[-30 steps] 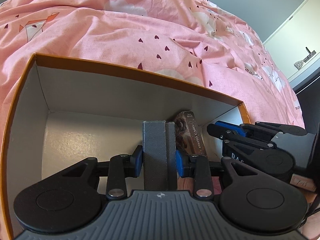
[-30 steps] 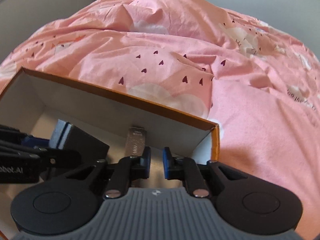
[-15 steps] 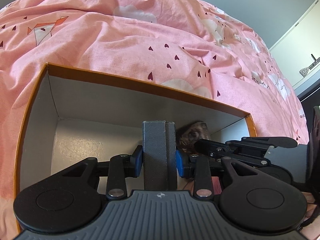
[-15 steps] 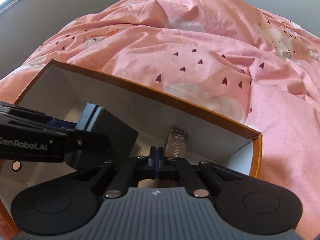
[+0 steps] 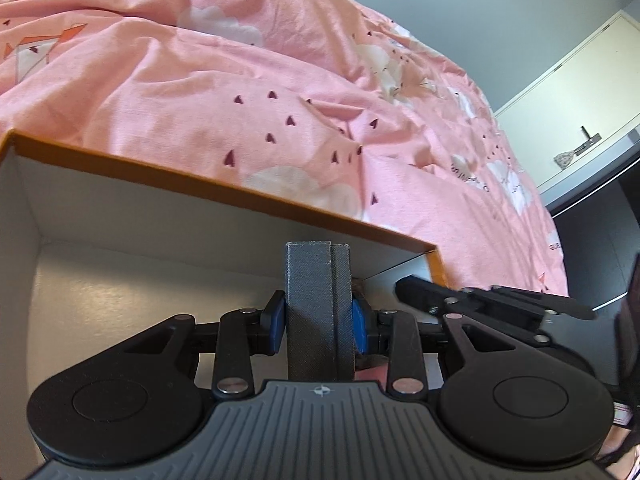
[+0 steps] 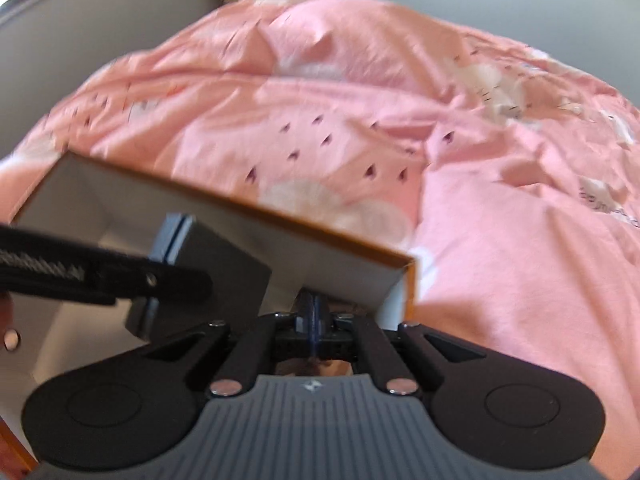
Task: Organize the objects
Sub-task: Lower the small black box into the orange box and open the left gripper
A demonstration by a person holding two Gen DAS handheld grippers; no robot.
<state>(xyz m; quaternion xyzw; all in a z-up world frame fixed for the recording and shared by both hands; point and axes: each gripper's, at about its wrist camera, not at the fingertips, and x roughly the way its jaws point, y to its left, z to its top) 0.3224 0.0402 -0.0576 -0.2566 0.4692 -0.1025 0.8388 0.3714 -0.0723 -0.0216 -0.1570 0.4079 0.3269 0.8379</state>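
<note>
My left gripper [image 5: 319,322] is shut on a dark grey box [image 5: 318,304], held upright inside the orange-rimmed cardboard box [image 5: 224,194] near its right end. The same grey box [image 6: 208,268] shows in the right wrist view, with the left gripper across it. My right gripper [image 6: 313,320] is shut with its pads pressed together and nothing between them, at the cardboard box's right corner [image 6: 408,268]. It also shows in the left wrist view [image 5: 480,300]. The brown patterned packet seen before is almost hidden behind the grey box.
The cardboard box sits on a bed with a rumpled pink duvet [image 5: 280,92] behind and to the right. A white cabinet [image 5: 580,120] stands at the far right. The box's left part [image 5: 120,280] has bare white floor.
My right gripper closed empty and drew back and up from the brown packet. My left gripper moved right along the box with the grey box still held.
</note>
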